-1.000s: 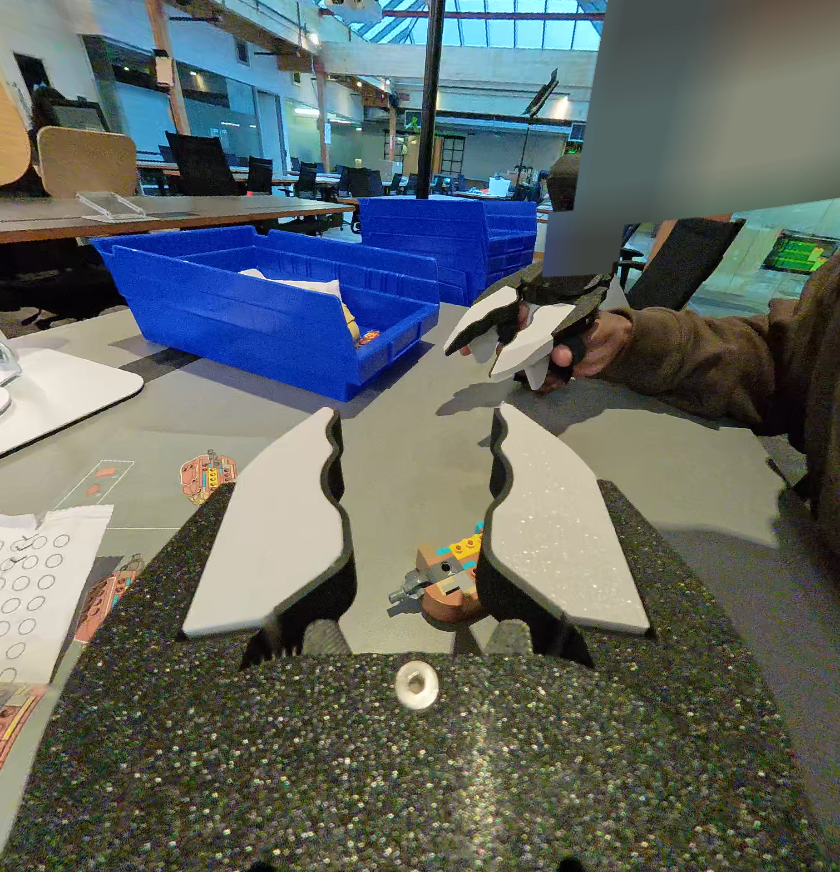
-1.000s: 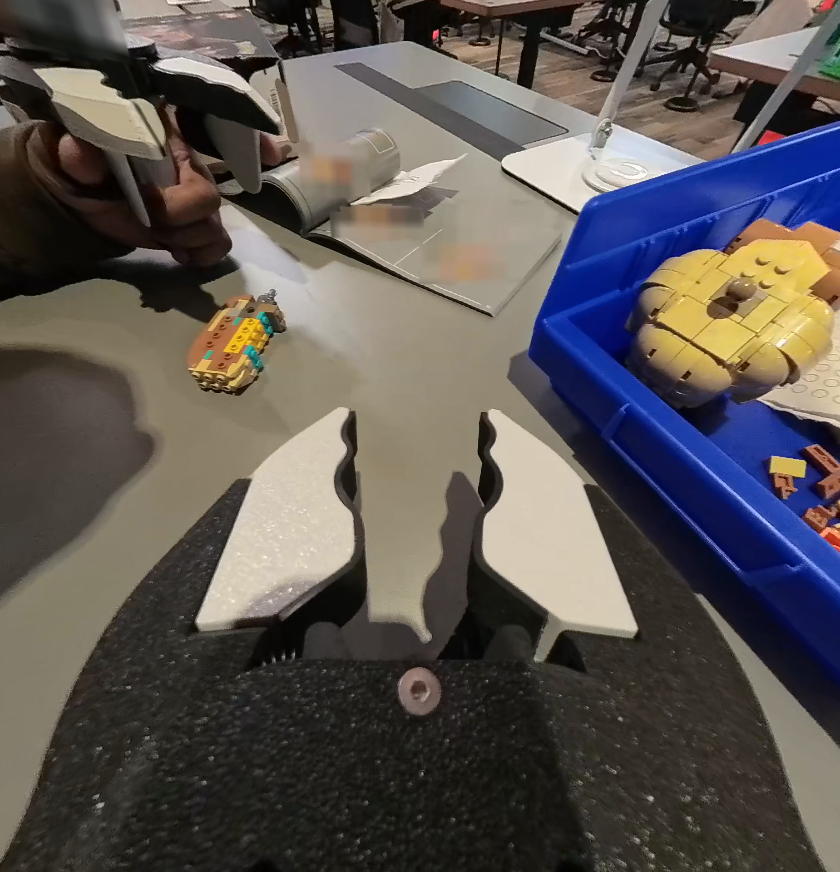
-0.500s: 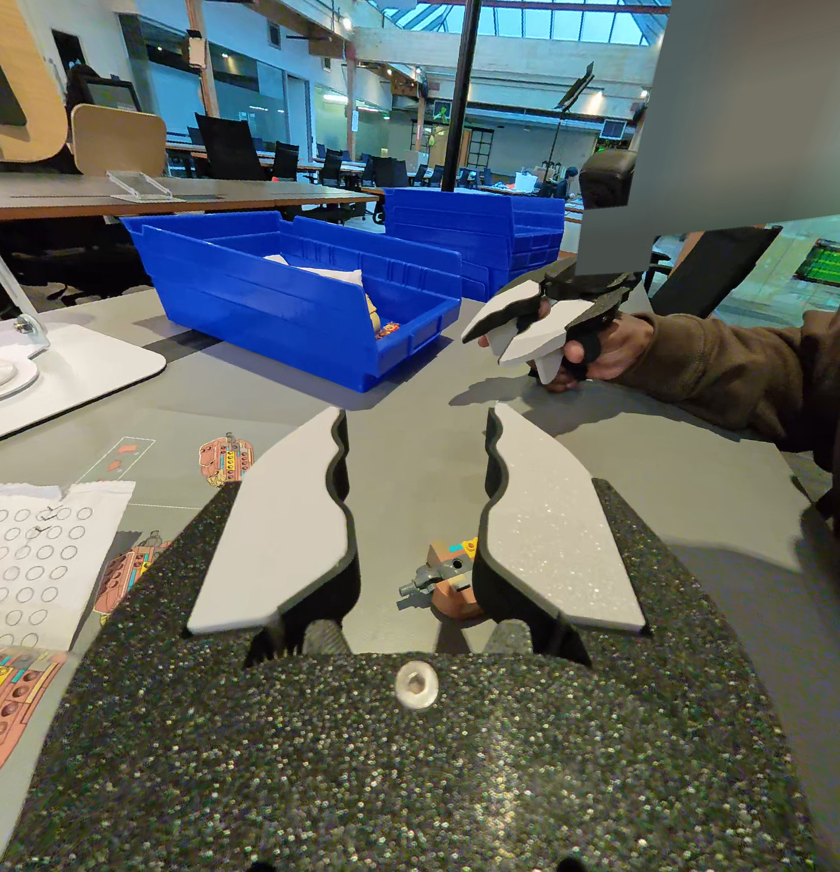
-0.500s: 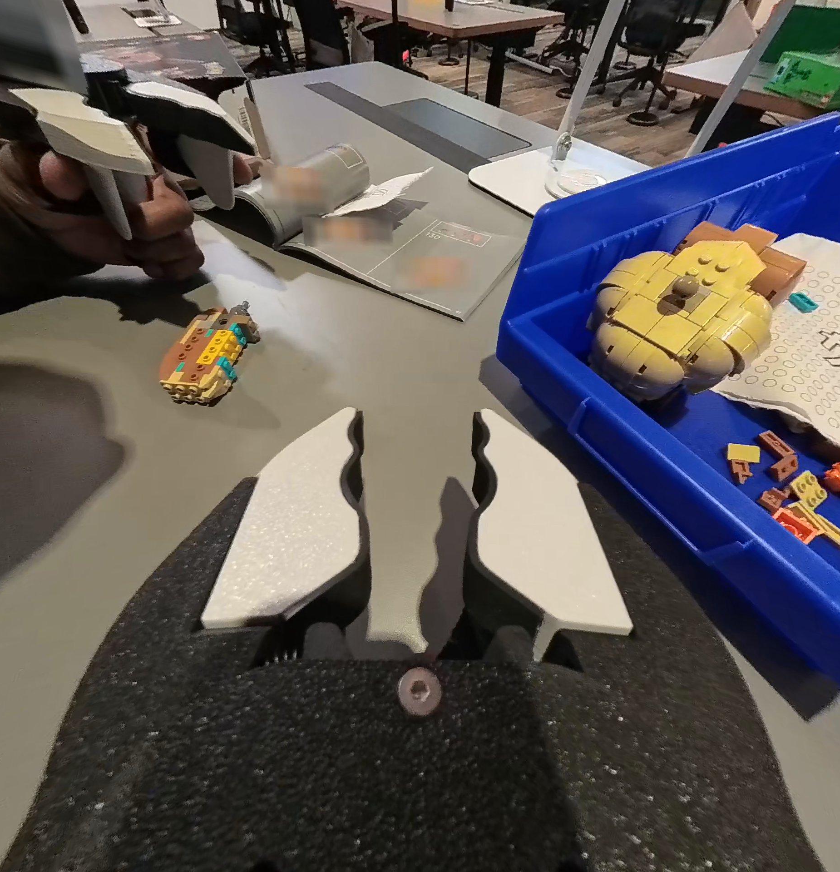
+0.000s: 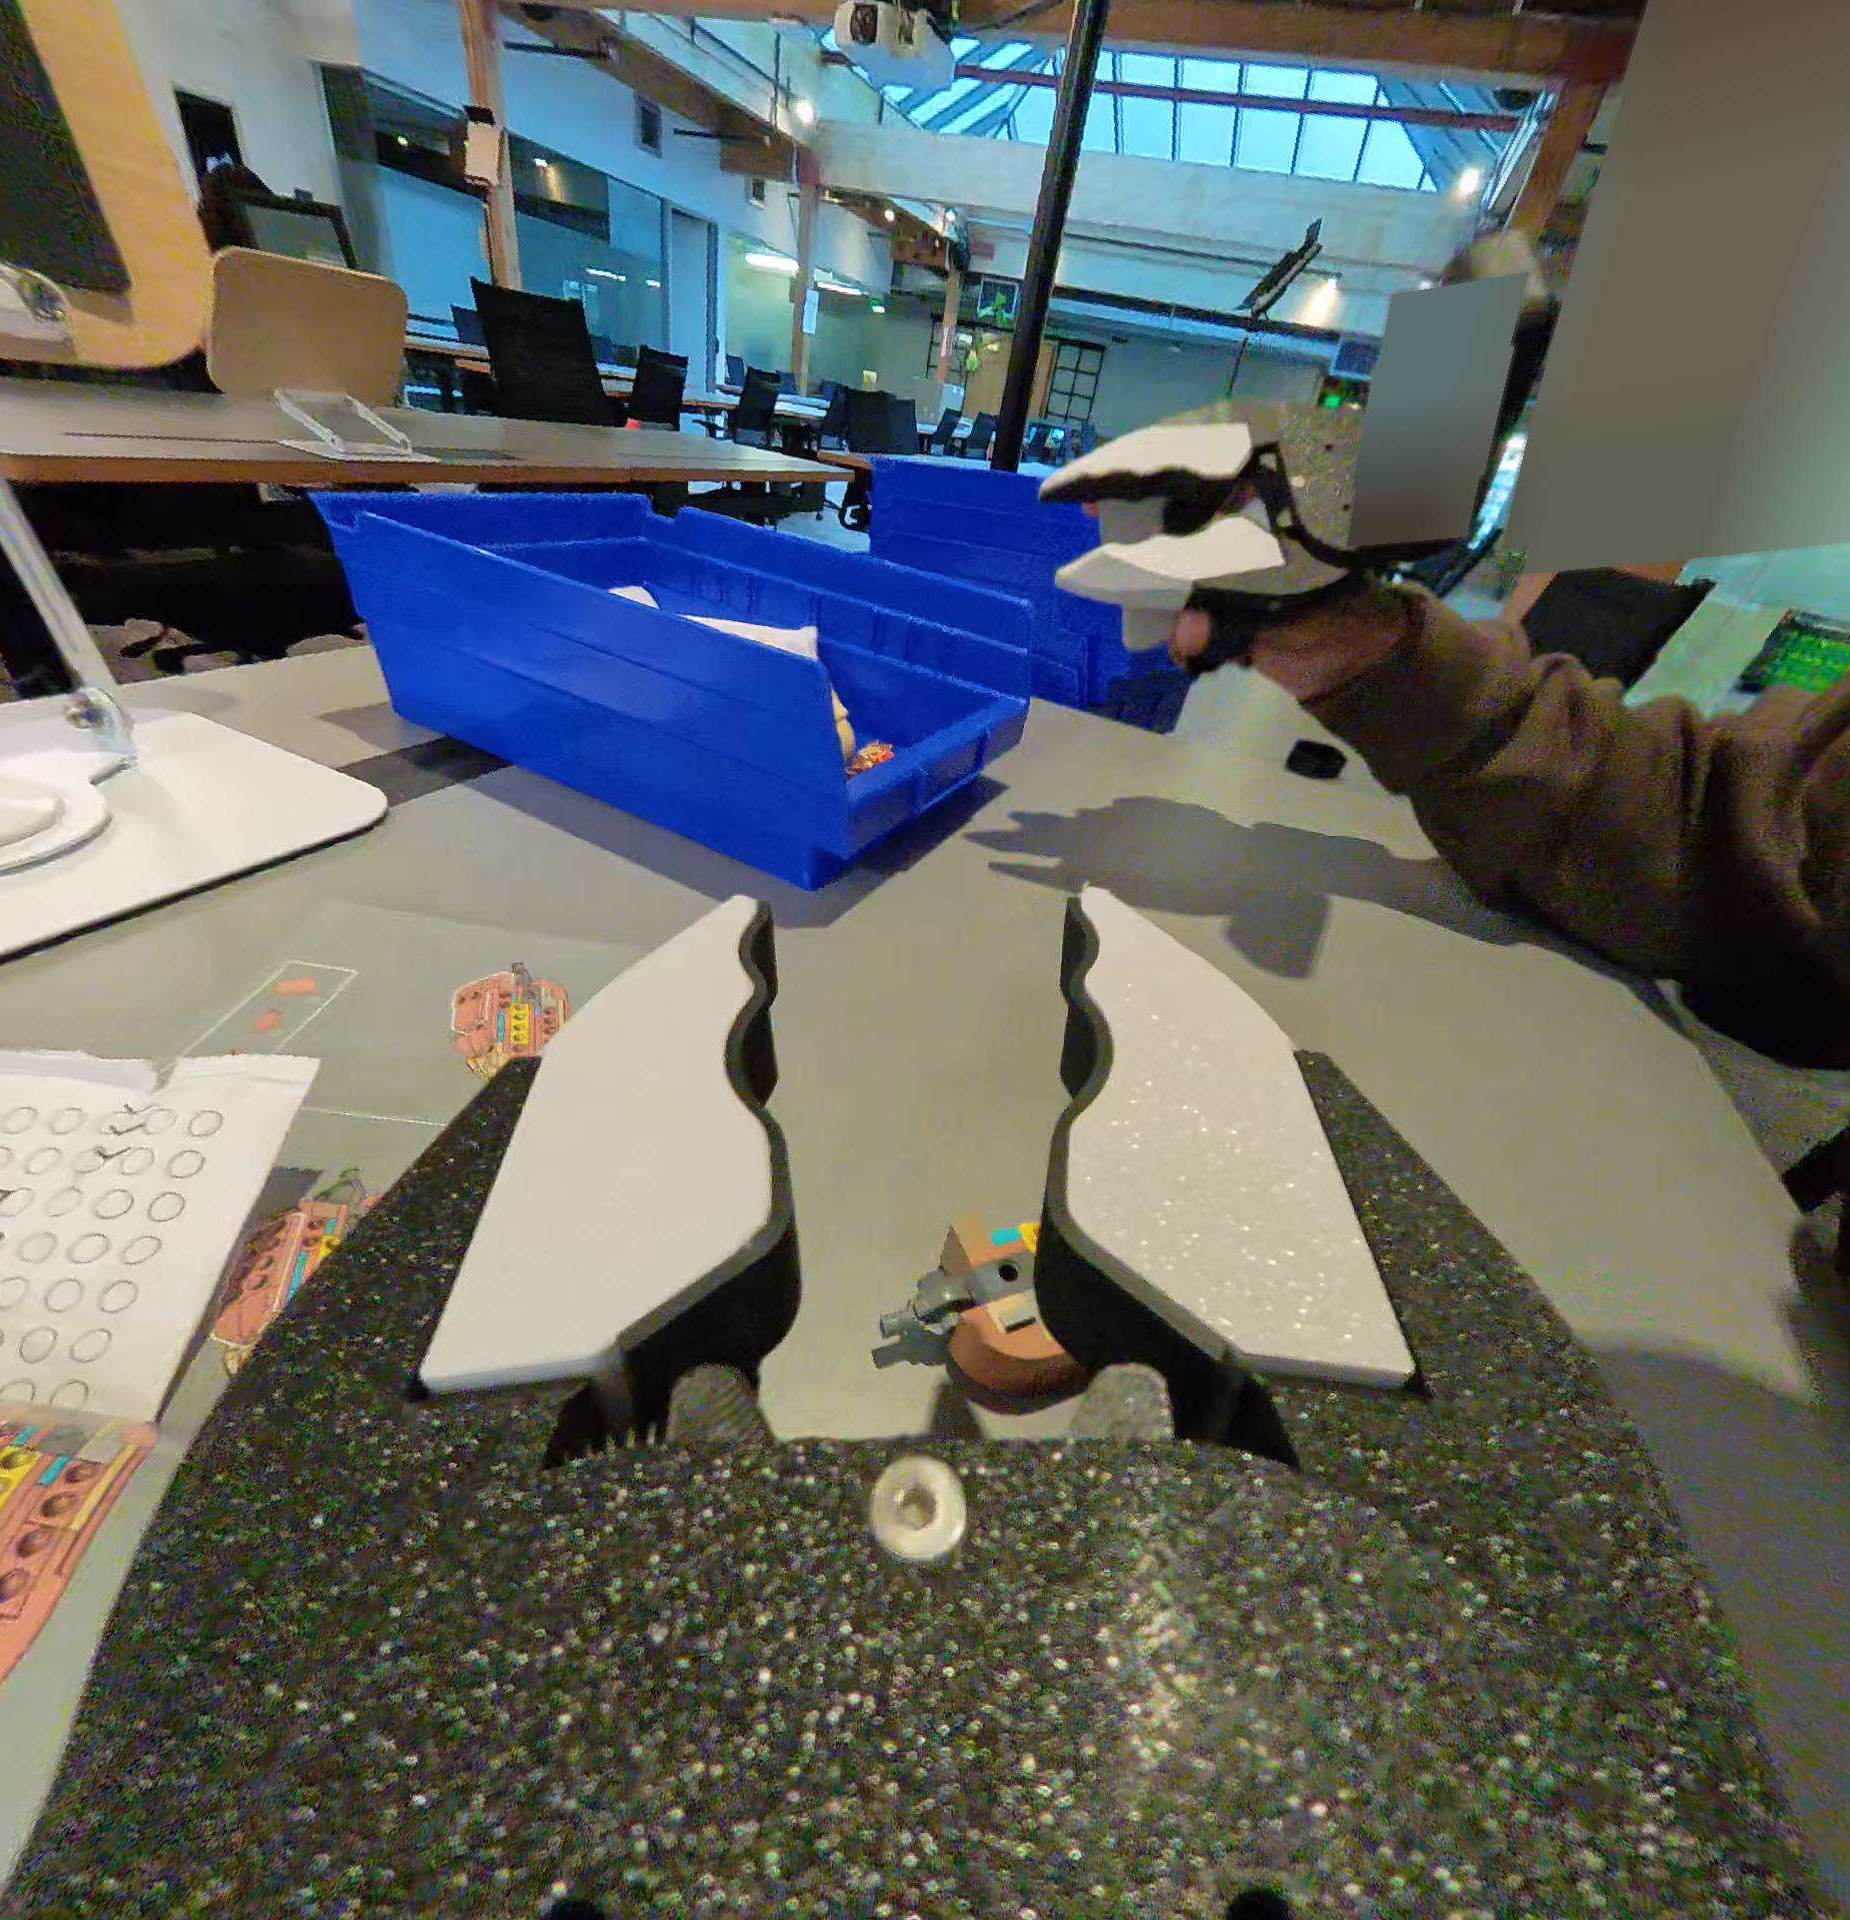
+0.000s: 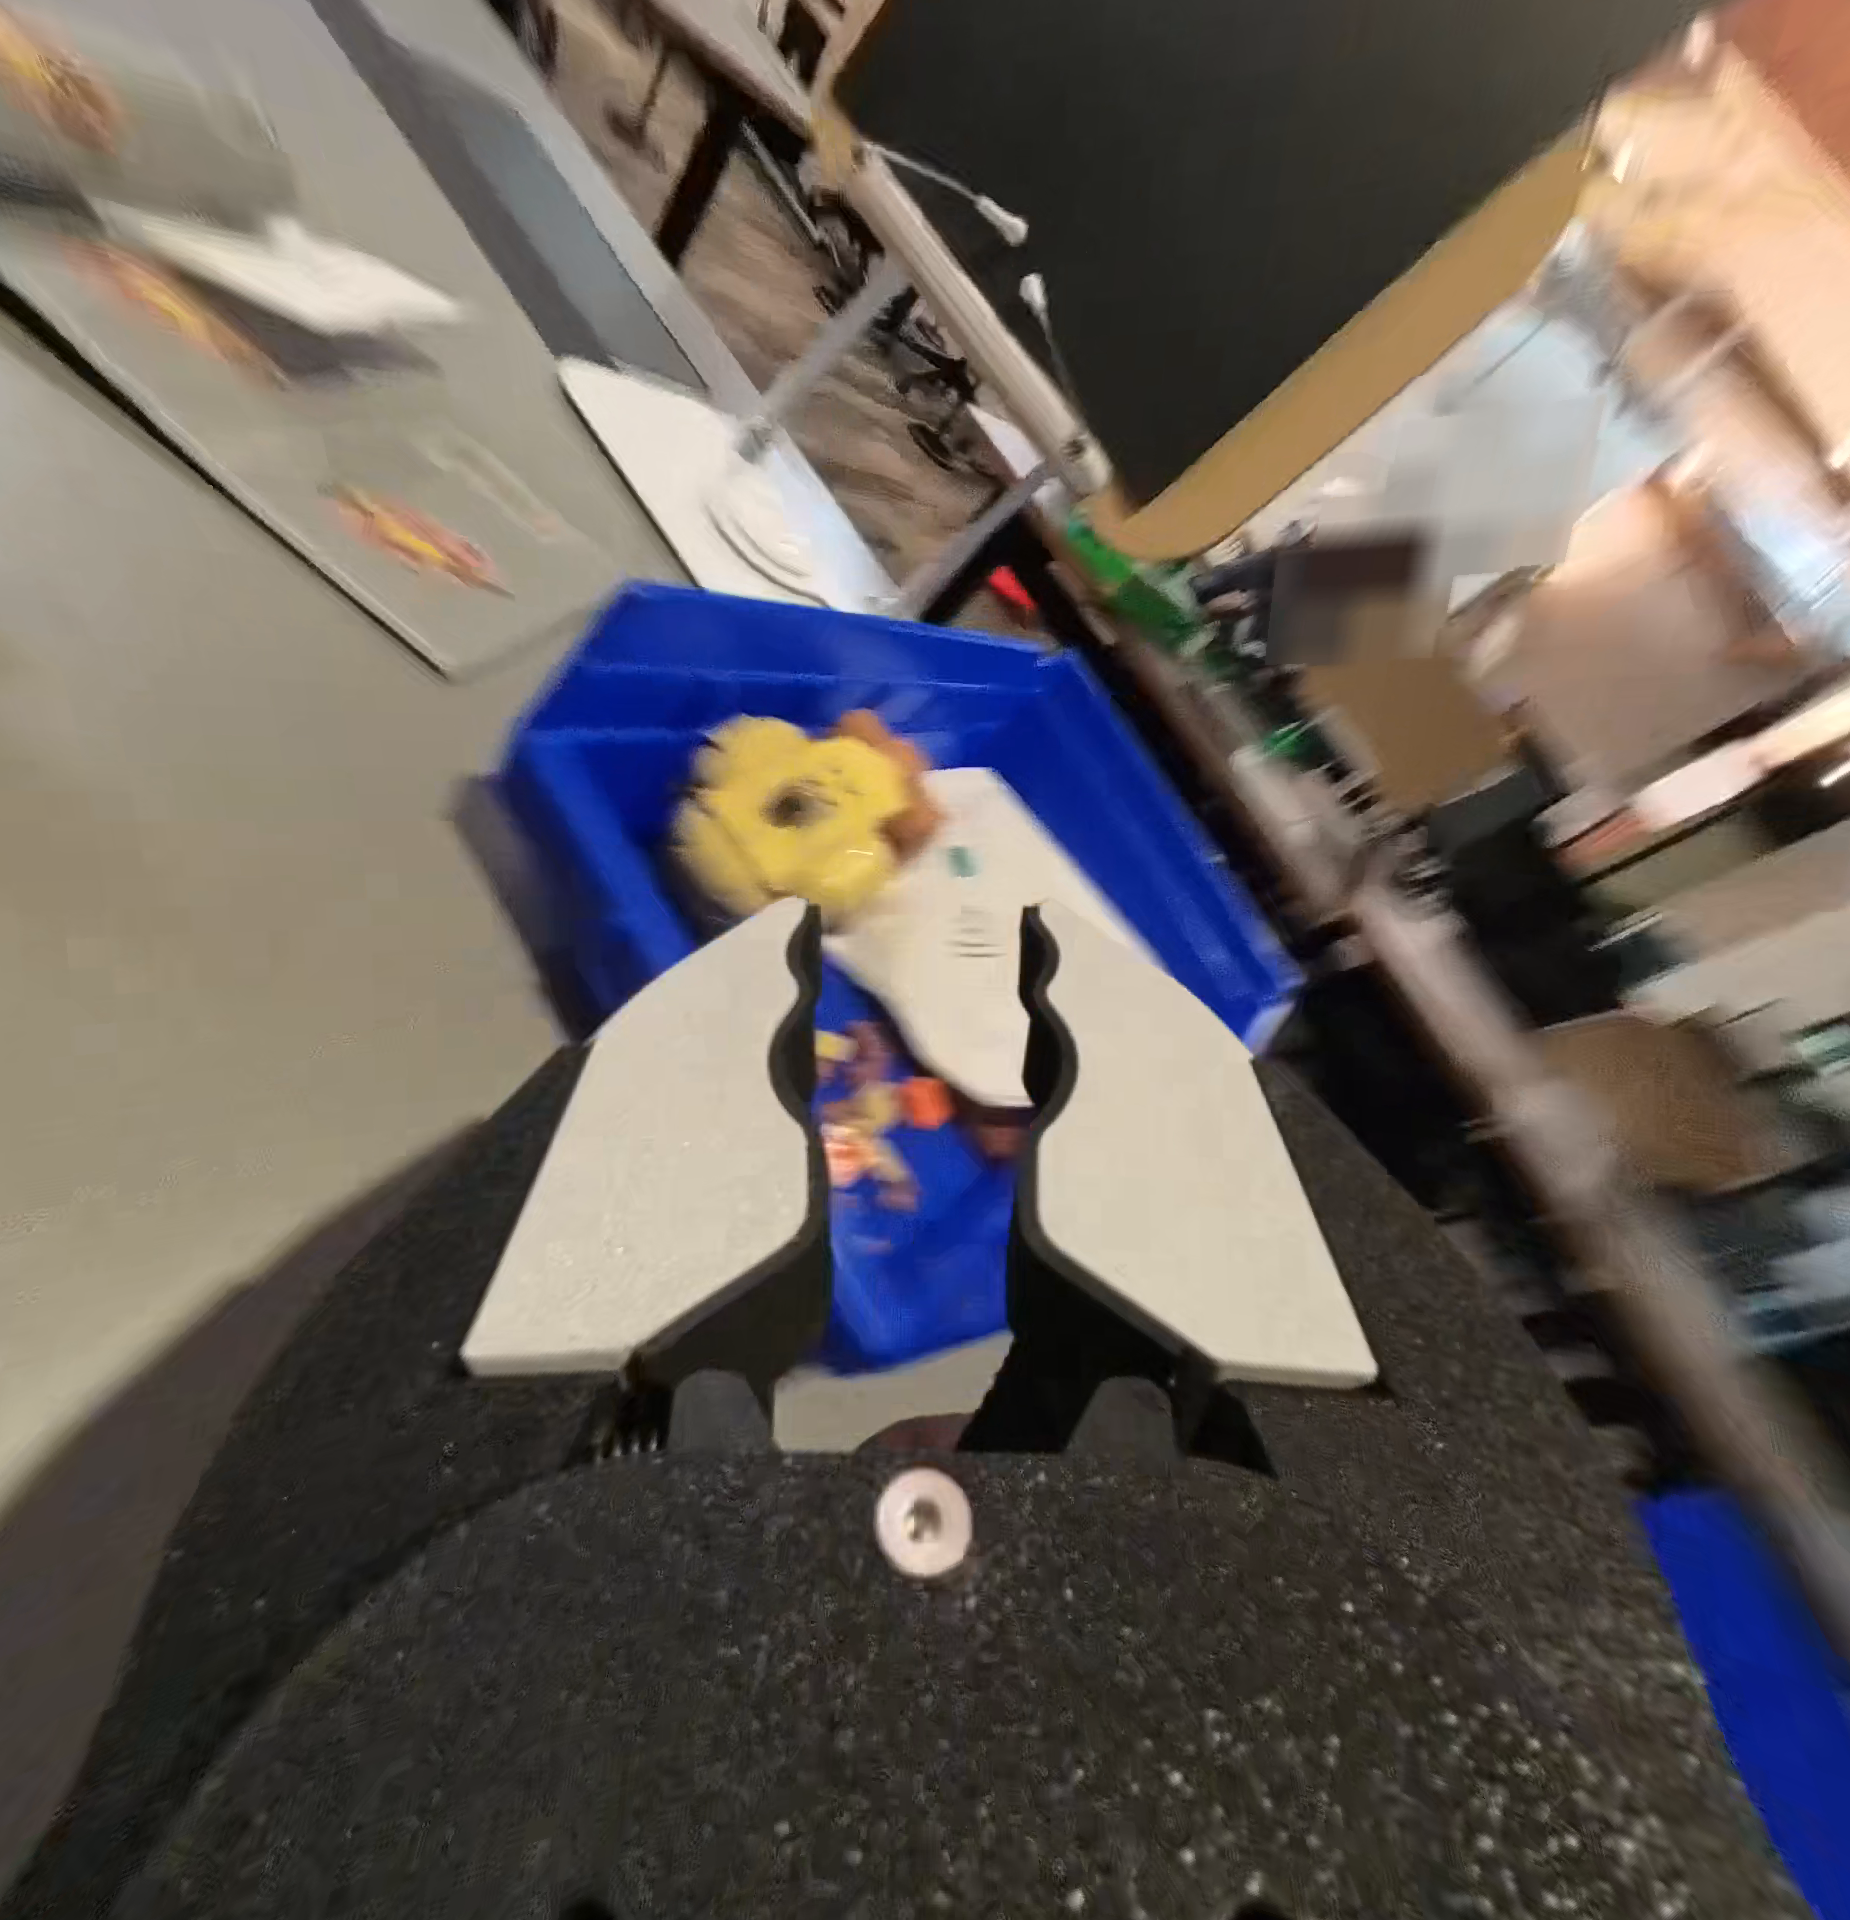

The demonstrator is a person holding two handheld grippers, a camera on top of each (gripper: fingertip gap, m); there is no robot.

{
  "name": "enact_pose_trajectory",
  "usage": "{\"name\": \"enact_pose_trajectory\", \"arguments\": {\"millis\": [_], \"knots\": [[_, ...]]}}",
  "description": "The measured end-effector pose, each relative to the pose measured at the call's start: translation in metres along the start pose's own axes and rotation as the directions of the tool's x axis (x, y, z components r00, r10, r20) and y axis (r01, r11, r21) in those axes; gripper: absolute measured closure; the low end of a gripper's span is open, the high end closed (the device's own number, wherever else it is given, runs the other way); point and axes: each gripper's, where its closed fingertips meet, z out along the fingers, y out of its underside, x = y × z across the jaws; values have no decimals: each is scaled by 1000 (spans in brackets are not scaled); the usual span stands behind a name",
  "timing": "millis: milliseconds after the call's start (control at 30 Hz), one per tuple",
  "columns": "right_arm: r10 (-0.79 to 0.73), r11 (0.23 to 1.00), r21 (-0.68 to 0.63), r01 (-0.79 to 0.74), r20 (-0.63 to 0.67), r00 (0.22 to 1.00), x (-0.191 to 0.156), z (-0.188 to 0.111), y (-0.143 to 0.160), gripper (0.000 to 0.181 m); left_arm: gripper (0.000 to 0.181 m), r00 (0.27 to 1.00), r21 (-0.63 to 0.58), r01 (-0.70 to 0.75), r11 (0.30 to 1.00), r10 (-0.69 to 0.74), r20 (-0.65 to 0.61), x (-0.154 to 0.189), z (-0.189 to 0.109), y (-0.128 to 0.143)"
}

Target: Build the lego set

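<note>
A small brown, yellow and teal lego sub-assembly [image 5: 978,1304] lies on the grey table, low between my left gripper's fingers and partly hidden by the right finger. My left gripper [image 5: 916,914] is open and empty above it. My right gripper [image 6: 916,914] is open and empty, tilted, and raised over the blue bin [image 6: 1129,727]. In the bin lie a yellow lego build [image 6: 786,831], a white sheet [image 6: 962,935] and several loose bricks [image 6: 879,1132]. The right wrist view is blurred. The right gripper also shows in the left wrist view [image 5: 1160,530], held high beside the bin [image 5: 630,707].
An open instruction booklet [image 5: 277,1039] with a white dotted sheet [image 5: 100,1216] lies at the left. A white lamp base [image 5: 152,810] stands behind it. A second stack of blue bins [image 5: 962,540] stands farther back. A brown sleeve [image 5: 1627,831] crosses the right side. My right fingertips sit around 25 cm from my left ones.
My right gripper has lifted off the table and swung toward the blue bin, tilting as it went. My left gripper has stayed over the small lego sub-assembly.
</note>
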Motion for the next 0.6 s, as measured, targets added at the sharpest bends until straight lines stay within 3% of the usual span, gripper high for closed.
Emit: {"name": "enact_pose_trajectory", "arguments": {"millis": [100, 233, 400, 600], "knots": [[-362, 921, -117, 371, 90, 928, 31, 21, 15, 144, 129, 1000, 29, 8, 1000, -8, 13, -2, -3, -6], [-583, 712, -178, 679, 391, 713, 38, 68, 50, 144, 130, 1000, 40, 14, 999, -15, 26, -5, -5, -8], [-544, 480, -218, 850, 686, 483, 20, 105, 96, 134, 131, 1000, 45, 5, 999, -6, 28, -4, -6, -11], [-534, 259, -206, 944, 784, 318, 10, 121, 135, 132, 131, 1000, 61, 10, 998, -11, 21, -1, -7, -16]]}}
